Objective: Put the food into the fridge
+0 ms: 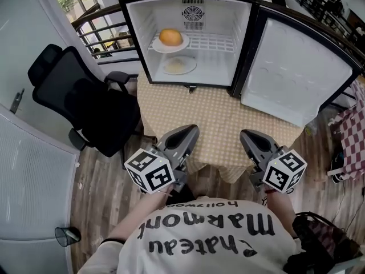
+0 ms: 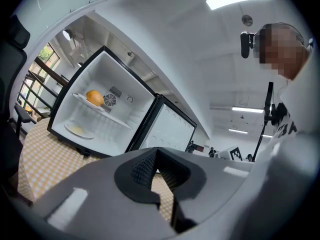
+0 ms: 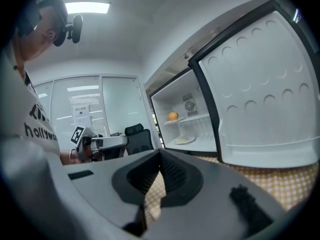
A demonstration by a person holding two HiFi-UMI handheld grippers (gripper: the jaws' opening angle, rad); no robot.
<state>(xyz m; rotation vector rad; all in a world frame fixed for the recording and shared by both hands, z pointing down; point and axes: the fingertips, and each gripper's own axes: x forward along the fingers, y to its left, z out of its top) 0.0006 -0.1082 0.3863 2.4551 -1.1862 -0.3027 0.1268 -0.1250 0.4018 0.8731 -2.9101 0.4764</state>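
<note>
The right gripper (image 3: pixel 160 154) is seen at the centre with its jaws brought together, nothing being held between them. Toward 1 o'clock the fridge (image 3: pixel 161 114) is shown open, its door (image 3: pixel 260 94) swung out toward 3 o'clock. An orange (image 3: pixel 173 116) is set on the upper shelf, and a plate (image 3: pixel 183 140) is laid on the fridge floor below. The checked bench (image 3: pixel 285 179) is seen at 4 o'clock. At 9 o'clock the left gripper (image 3: pixel 120 141) is held near a black chair (image 3: pixel 137 134).

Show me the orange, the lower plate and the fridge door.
orange (image 1: pixel 170 37), head view, middle of the fruit.
lower plate (image 1: pixel 193 65), head view, its right rim.
fridge door (image 1: pixel 296 76), head view, inner white panel.
</note>
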